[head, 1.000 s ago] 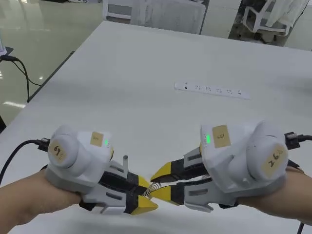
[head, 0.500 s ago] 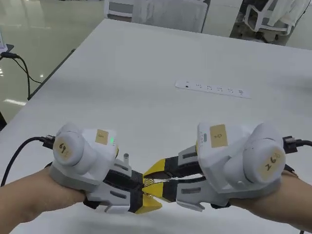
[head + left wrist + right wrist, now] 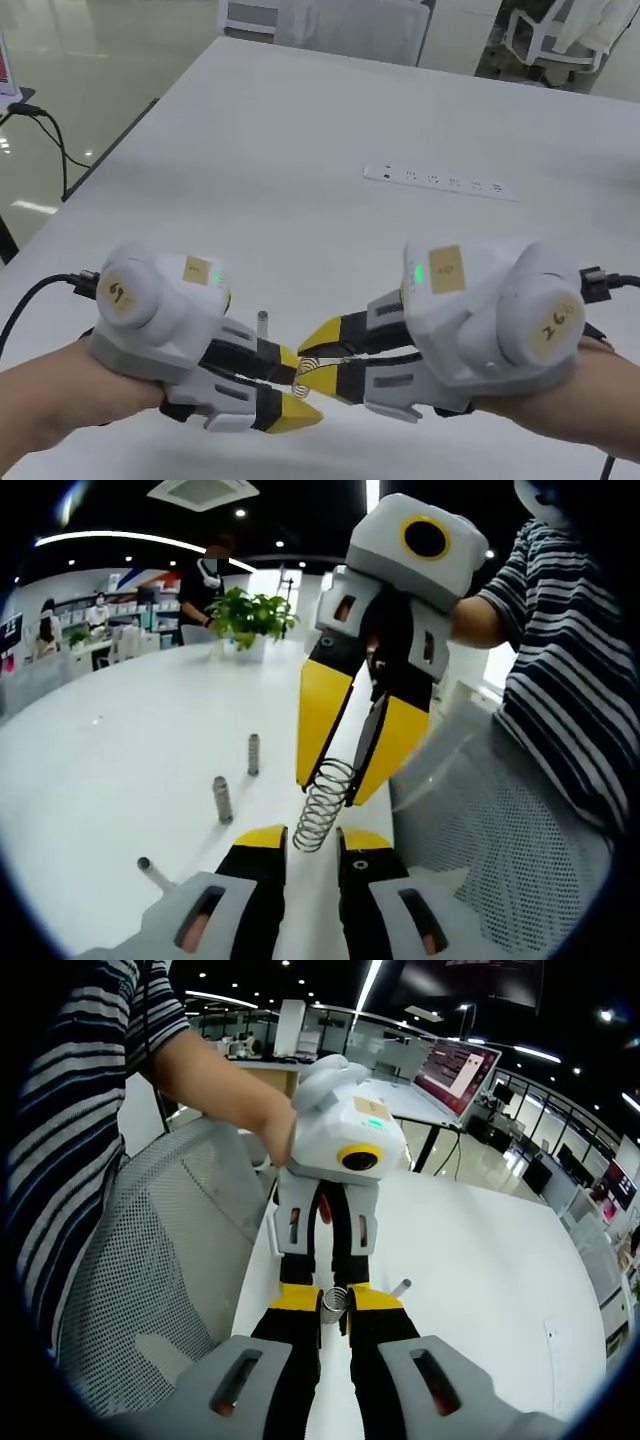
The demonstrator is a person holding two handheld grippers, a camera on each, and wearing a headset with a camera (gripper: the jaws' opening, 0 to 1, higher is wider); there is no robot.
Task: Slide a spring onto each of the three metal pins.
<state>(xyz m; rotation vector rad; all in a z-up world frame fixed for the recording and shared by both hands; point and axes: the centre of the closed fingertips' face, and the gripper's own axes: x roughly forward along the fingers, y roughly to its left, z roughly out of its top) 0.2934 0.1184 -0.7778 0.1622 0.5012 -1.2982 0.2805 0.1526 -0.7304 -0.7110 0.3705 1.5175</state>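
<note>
Right fingers [image 3: 325, 334] pinching spring [image 3: 308, 368], left fingers [image 3: 290, 420] grip unclear, white workbench [image 3: 300, 180], power strip [image 3: 440, 183], office chairs [image 3: 550, 40]

Head view looks down from close; the two gripper views face each other, sharing the spring [image 3: 325, 805].

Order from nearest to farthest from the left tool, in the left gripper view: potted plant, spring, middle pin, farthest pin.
1. spring, between the left tool's tips.
2. middle pin, to the left on the table.
3. farthest pin, just behind it.
4. potted plant, at the table's far end.
</note>
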